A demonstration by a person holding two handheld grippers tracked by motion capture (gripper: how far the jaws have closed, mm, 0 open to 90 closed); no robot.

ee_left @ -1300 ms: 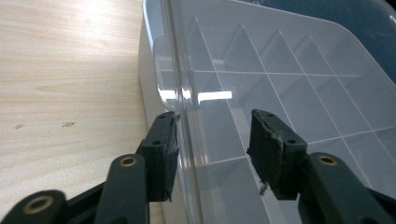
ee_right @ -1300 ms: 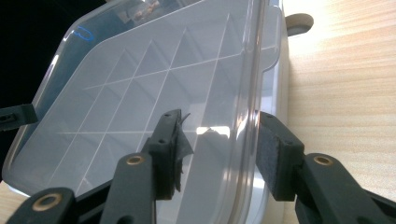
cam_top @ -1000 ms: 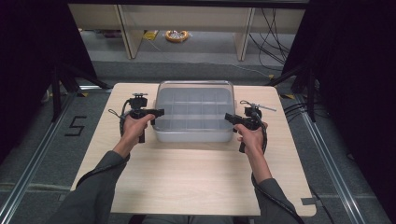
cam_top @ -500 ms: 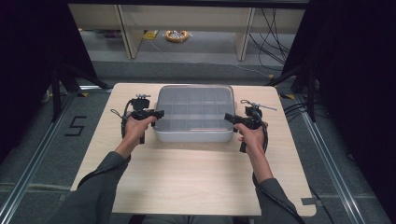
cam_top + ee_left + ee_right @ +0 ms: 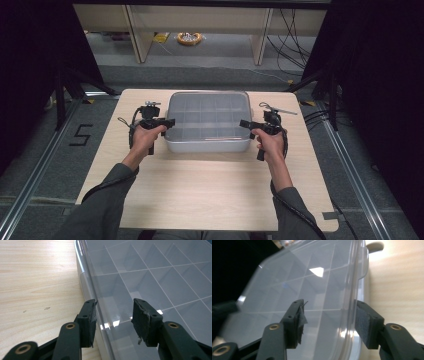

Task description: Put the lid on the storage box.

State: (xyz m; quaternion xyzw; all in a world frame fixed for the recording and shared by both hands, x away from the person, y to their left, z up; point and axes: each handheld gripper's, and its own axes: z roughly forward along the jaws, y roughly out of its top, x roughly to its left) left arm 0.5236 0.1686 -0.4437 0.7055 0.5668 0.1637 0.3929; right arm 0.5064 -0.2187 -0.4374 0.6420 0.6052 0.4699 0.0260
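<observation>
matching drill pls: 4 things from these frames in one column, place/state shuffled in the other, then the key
Things
1. clear plastic compartment box with lid
2. left black two-jaw tongs
3. right black two-jaw tongs
4. pale wooden table

Places or states
A. open astride the box's right edge
B. bears the box and lies under both hands
C. lid shut, lying between the two hands
D. open astride the box's left edge

Pairs: 1-C, 2-D, 3-A, 4-B
</observation>
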